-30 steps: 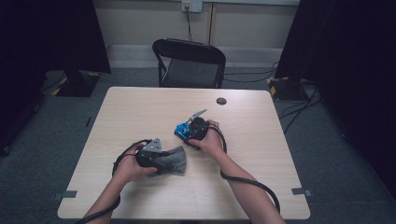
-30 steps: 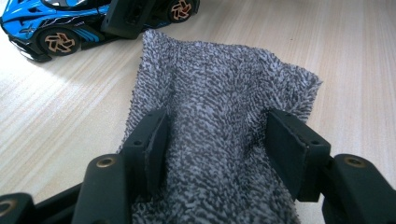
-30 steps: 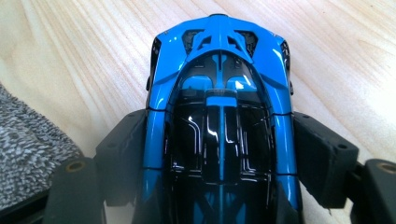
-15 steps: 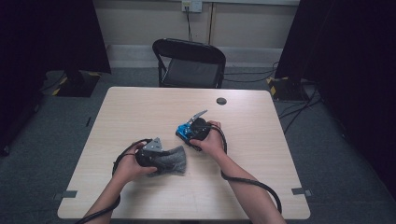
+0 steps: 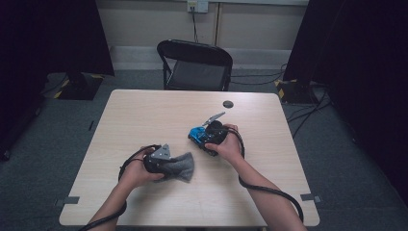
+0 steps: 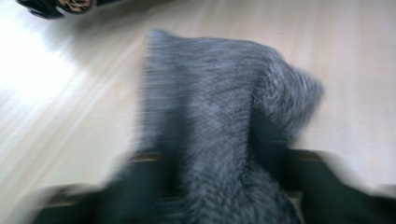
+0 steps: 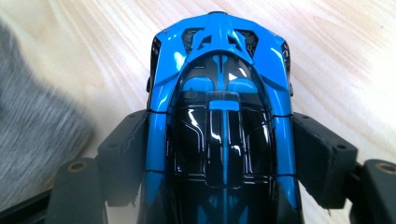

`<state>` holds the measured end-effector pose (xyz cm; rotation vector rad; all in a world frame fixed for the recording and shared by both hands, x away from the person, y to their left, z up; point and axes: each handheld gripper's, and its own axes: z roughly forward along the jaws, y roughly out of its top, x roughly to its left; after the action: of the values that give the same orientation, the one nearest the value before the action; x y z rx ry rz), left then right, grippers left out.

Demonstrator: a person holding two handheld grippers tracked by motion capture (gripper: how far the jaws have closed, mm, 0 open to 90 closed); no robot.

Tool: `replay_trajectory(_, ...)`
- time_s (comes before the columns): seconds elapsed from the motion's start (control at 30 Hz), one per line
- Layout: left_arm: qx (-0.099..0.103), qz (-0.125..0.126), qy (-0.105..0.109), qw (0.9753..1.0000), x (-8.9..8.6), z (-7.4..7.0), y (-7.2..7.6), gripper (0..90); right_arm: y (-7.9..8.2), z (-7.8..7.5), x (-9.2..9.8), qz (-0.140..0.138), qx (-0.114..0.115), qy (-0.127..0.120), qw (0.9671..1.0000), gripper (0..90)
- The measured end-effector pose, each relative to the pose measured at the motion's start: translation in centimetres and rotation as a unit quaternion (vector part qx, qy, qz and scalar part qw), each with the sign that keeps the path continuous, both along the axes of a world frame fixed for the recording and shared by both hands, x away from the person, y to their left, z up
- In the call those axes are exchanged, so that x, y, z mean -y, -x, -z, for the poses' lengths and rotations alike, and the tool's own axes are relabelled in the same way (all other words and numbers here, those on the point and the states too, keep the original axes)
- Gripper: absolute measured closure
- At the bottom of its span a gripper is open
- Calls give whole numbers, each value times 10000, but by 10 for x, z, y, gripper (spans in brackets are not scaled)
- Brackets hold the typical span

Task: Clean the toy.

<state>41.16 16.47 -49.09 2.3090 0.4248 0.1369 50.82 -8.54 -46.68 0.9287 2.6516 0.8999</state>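
A blue and black toy car (image 7: 219, 84) sits clamped between the black jaws of my right gripper (image 7: 222, 149), nose pointing away over the tabletop. From above, that gripper (image 5: 203, 137) holds the car (image 5: 196, 133) near the table's middle. My left gripper (image 5: 167, 166) is shut on a grey knitted cloth (image 5: 182, 167) toward the front left. In the left gripper view, the cloth (image 6: 210, 102) bunches between the blurred jaws of the left gripper (image 6: 215, 158) and drapes onto the wood. The cloth (image 7: 32, 135) lies just left of the car.
The light wooden table (image 5: 144, 110) carries a small black round disc (image 5: 228, 104) near its far edge. A black folding chair (image 5: 195, 62) stands behind the table. A black cable (image 5: 269, 192) trails off the front right.
Both hands stay almost where they were. The left gripper view is smeared by motion while the cloth stays gripped; the car remains clamped.
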Motion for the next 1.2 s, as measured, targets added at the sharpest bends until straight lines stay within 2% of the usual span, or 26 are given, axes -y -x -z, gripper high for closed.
replay_trajectory(0.1, -158, -270, -126, 9994, 4, -4, 0, 749, 4, -3, 5, -41, -9, -3, 10000, 263)
replay_trajectory(0.17, -405, -544, -12, 9977, 3, -7, -2, 768, 7, -5, 8, -66, -24, 23, 10000, 263)
replay_trajectory(0.2, -478, -691, 139, 9964, -1, -8, -5, 773, 9, -6, 10, -97, -37, 29, 9999, 263)
replay_trajectory(0.27, -391, -1045, 336, 9932, -11, -13, -9, 774, 13, -8, 14, -136, -28, -19, 9999, 263)
replay_trajectory(0.33, -211, -1465, 474, 9879, -23, -20, -14, 774, 18, -12, 16, -184, -14, -58, 9998, 263)
replay_trajectory(0.4, -216, -1965, 792, 9771, -36, -25, -22, 773, 24, -16, 18, -301, -13, -95, 9995, 263)
replay_trajectory(0.47, -322, -2270, 1066, 9675, -43, -28, -30, 772, 28, -18, 17, -365, -25, -114, 9993, 263)
replay_trajectory(0.5, -480, -2458, 1252, 9600, -45, -28, -36, 771, 30, -19, 15, -407, -13, -140, 9991, 263)
replay_trajectory(0.53, -571, -2576, 1420, 9540, -47, -29, -40, 770, 33, -20, 13, -469, -21, -168, 9988, 263)
replay_trajectory(0.57, -620, -2624, 1517, 9509, -48, -30, -44, 770, 35, -21, 11, -507, -24, -196, 9985, 263)
replay_trajectory(0.6, -673, -2700, 1694, 9454, -48, -31, -49, 770, 37, -21, 9, -558, -14, -198, 9982, 263)
replay_trajectory(0.63, -697, -2768, 1758, 9421, -48, -33, -52, 770, 39, -22, 6, -605, -6, -195, 9980, 263)
replay_trajectory(0.67, -743, -2789, 1768, 9410, -47, -35, -56, 770, 41, -21, 4, -647, -3, -213, 9977, 263)
replay_trajectory(0.7, -735, -2800, 1755, 9409, -45, -37, -59, 770, 42, -22, 2, -695, -13, -236, 9973, 263)
replay_trajectory(0.73, -747, -2858, 1767, 9389, -42, -39, -62, 769, 43, -22, 0, -729, 16, -255, 9970, 263)
replay_trajectory(0.8, -752, -2971, 1685, 9368, -36, -42, -69, 768, 46, -23, -5, -806, 21, -247, 9964, 263)
replay_trajectory(0.83, -762, -3015, 1610, 9367, -34, -43, -71, 768, 47, -23, -7, -838, 35, -232, 9962, 263)
replay_trajectory(1.0, -860, -2906, 1383, 9429, -17, -38, -80, 766, 50, -28, -12, -927, 64, -299, 9952, 263)
replay_trajectory(1.07, -876, -2743, 1329, 9484, -11, -36, -81, 766, 50, -30, -14, -942, 86, -286, 9951, 263)
replay_trajectory(1.1, -901, -2680, 1313, 9501, -9, -36, -81, 766, 50, -31, -14, -970, 106, -242, 9949, 263)
replay_trajectory(1.13, -915, -2554, 1301, 9537, -7, -35, -80, 766, 50, -31, -14, -949, 103, -258, 9951, 263)
replay_trajectory(1.17, -943, -2521, 1301, 9543, -5, -34, -80, 766, 49, -32, -14, -946, 121, -269, 9951, 263)
replay_trajectory(1.2, -953, -2468, 1255, 9562, -4, -34, -79, 767, 49, -32, -14, -958, 123, -257, 9950, 263)
